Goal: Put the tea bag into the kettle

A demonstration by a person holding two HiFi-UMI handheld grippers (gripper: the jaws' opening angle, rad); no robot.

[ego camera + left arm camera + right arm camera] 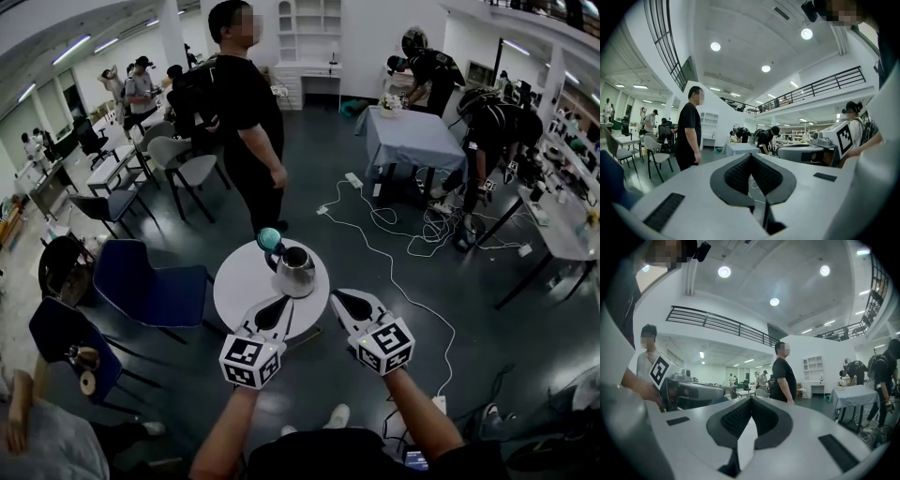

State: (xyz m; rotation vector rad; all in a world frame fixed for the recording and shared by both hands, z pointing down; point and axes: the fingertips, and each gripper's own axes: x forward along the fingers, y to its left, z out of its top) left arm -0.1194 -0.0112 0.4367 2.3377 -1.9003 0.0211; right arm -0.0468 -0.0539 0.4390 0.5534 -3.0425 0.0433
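Note:
A steel kettle (pixel 296 272) stands on the small round white table (pixel 239 281), with a teal round piece (pixel 269 239) at its back-left. No tea bag shows in any view. My left gripper (pixel 284 302) hovers over the table's near edge just in front of the kettle, its jaws shut with nothing between them (pixel 751 155). My right gripper (pixel 337 297) hangs off the table's right side, level with the left one. Its fingertips meet (pixel 751 399); a white sliver shows in the slit below them and I cannot tell what it is.
A person in black (pixel 246 112) stands just beyond the table. Blue chairs (pixel 150 281) sit to its left. White cables (pixel 394 234) trail over the dark floor toward a cloth-covered table (pixel 412 141). More people work at benches on the right.

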